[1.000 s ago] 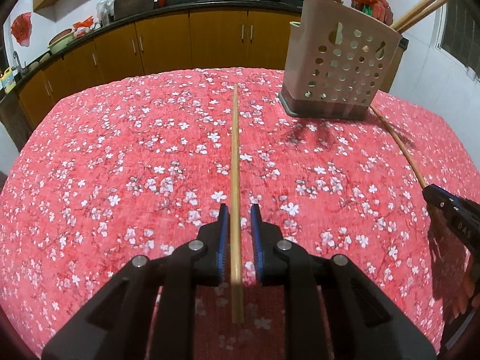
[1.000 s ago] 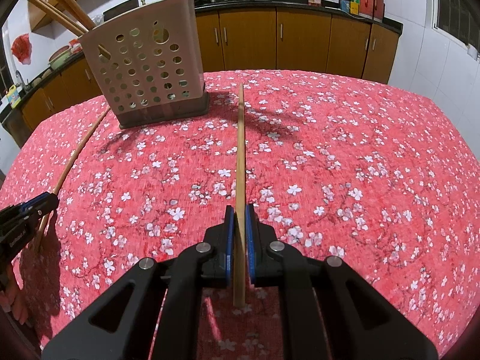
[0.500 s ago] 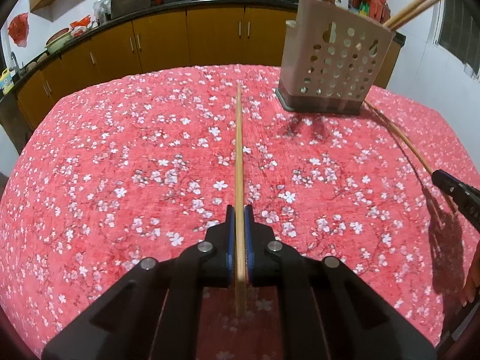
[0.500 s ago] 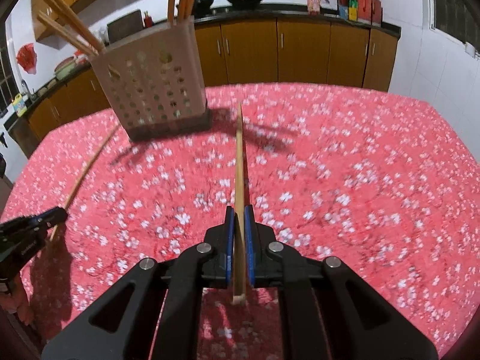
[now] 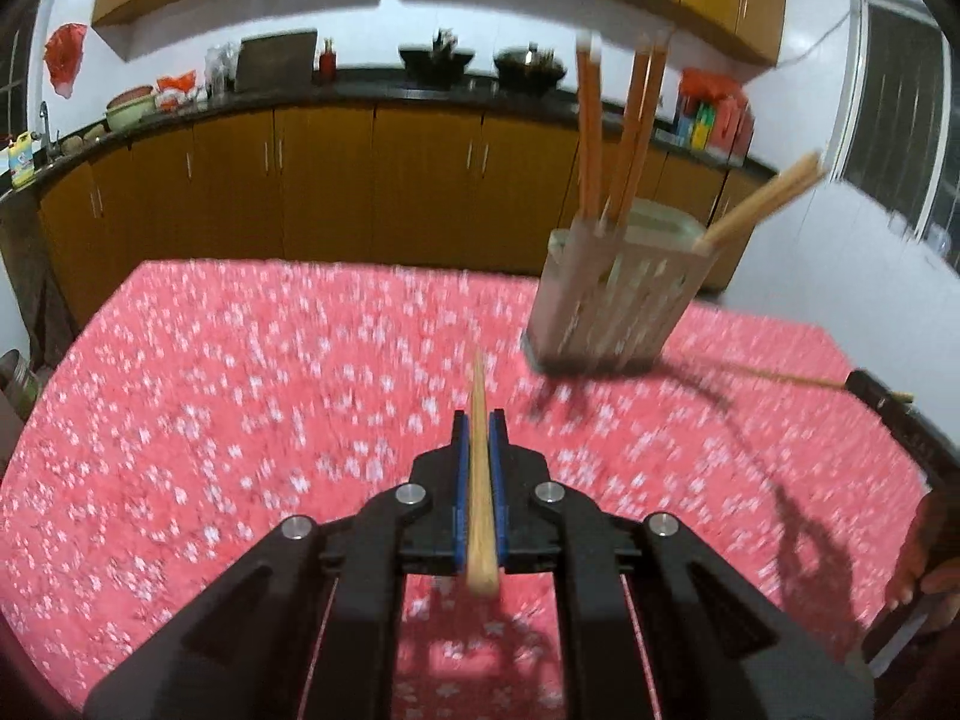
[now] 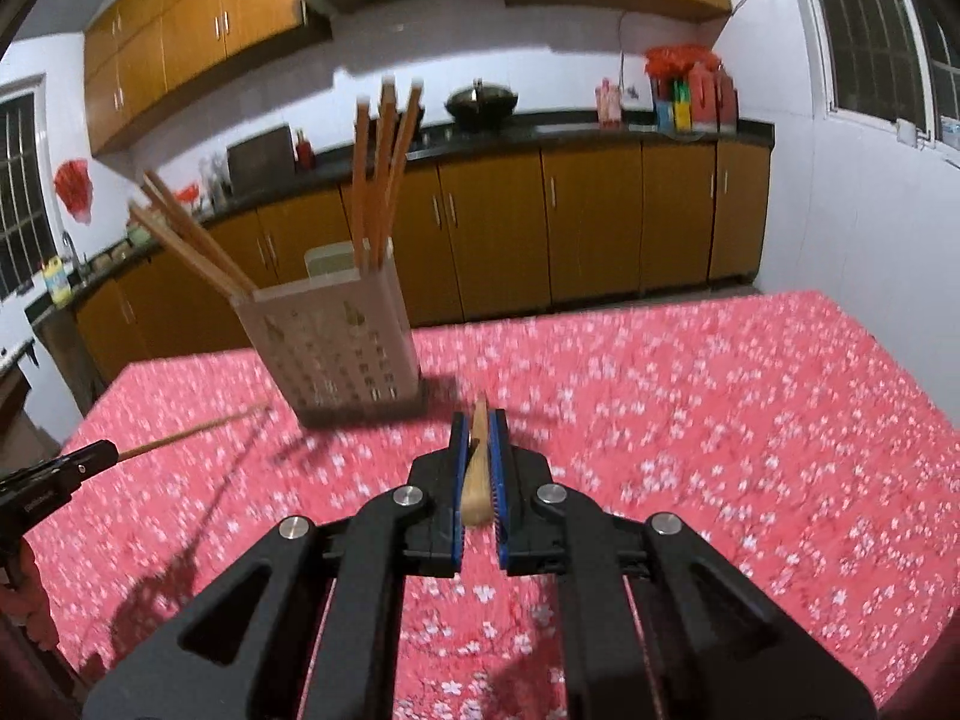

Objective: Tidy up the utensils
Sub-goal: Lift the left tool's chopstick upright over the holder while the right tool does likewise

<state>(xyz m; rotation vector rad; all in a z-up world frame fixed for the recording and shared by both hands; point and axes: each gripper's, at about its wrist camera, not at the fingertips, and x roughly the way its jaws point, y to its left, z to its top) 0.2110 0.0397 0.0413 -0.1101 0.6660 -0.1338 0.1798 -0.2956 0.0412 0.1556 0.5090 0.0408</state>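
left claw [image 5: 479, 420]: clamped on a light wooden chopstick [image 5: 480, 480], blue pads pressed against both its sides. The stick's blunt end pokes out behind the pads and the thin end points forward, up off the cloth.
right claw [image 6: 479, 420]: same deal, clamped on its own light wooden chopstick [image 6: 475, 474], which sits a bit skewed between the blue pads.
holder: beige perforated plastic utensil holder [image 5: 618, 294], standing upright on the tabletop. Seen from the left claw it's ahead and to the right; from the right claw it's ahead and to the left.
already in the holder: 3 orange-brown chopsticks [image 5: 624, 138] standing near upright at its back, plus 2 paler ones [image 5: 762, 204] leaning out over one corner.
tabletop: covered with a red cloth with small white flowers [image 5: 240, 408]. Everything's pretty motion-blurred.
other claw in shot: the right one [image 5: 870, 387] shows at the right edge of the left view, well to the side of the holder, its stick aimed toward the holder's base.
background: brown kitchen cabinets [image 6: 588, 210] behind the holder.
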